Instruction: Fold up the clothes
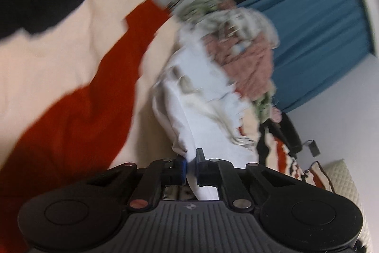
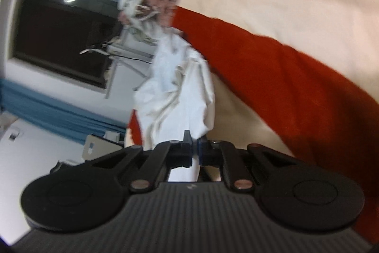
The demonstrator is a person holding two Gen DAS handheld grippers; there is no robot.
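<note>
Clothes are nowhere near folded yet, as far as I can judge from where I stand: the white garment (image 1: 189,96) hangs bunched and twisted between the two tools, lifted above the striped blanket (image 1: 59,58) instead of lying flat on it. The left hand-held gripper (image 1: 190,166) is clamped on one bit of the white cloth, its blue-tipped fingers pressed together with the fabric pinched between them, and the right hand-held gripper (image 2: 194,151) is clamped the same way on another bit of the same garment (image 2: 175,91). No crease, no squared edge, no neat layer shows anywhere on it; it looks like a rumpled rope of fabric. At the far end of it sits a pile of other clothes (image 1: 246,58), pinkish and pale, tangled together, and I cannot tell whether the white piece is still caught in that pile or merely in front of it. That heap looks unfolded too. Behind are blue curtains (image 1: 319,27) and a dark window (image 2: 61,39). Both views are smeared with blur. I would say the job is at its very start: the piece wants shaking out and spreading flat, then folding, and the pile remains after it.
</note>
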